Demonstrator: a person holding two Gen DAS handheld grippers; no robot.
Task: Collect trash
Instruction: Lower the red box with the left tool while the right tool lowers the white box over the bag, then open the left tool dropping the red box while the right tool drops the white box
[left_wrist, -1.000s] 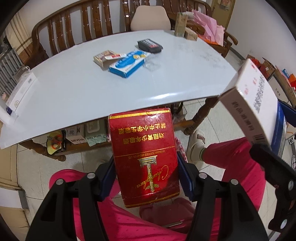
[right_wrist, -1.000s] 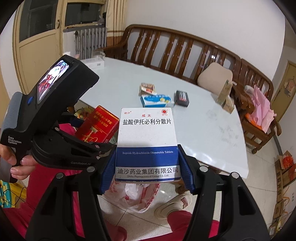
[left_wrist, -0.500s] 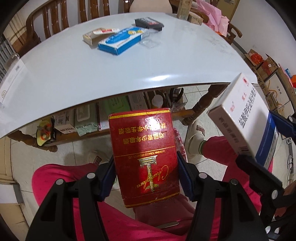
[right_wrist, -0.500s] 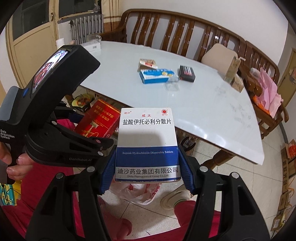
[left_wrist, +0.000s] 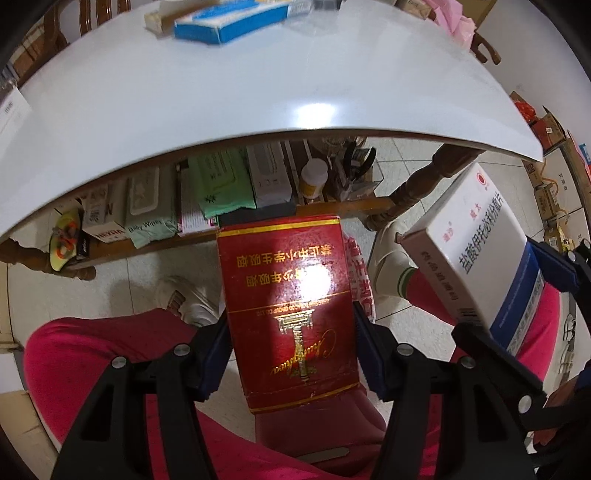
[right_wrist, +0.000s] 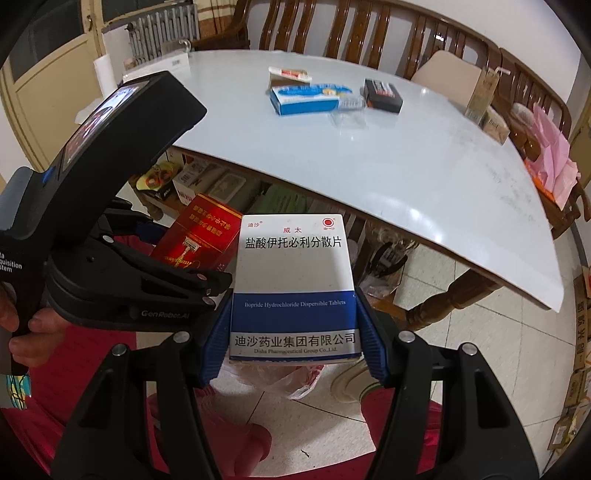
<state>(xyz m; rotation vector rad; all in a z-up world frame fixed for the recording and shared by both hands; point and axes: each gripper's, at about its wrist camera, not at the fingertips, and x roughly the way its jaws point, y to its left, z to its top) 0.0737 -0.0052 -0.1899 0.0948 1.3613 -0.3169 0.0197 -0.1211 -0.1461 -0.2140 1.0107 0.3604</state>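
Left hand-held gripper (left_wrist: 291, 354): clamped on the red box (left_wrist: 288, 306) by its two long side faces, held in the air off the desk edge, above the person's lap
Right hand-held gripper (right_wrist: 291, 332): clamped on the white and blue box (right_wrist: 293, 288) across its lower blue band, also in the air beside the red one
Bag (right_wrist: 284, 376): a thin plastic bag lies on the floor just below the right box, a likely drop spot
Handling: both look like light, thin cardboard, stiff enough but crushable; grip the flat sides gently
Desk (right_wrist: 406, 166): a blue box (right_wrist: 306, 98), a black box (right_wrist: 382, 96) and small wrappers remain on it
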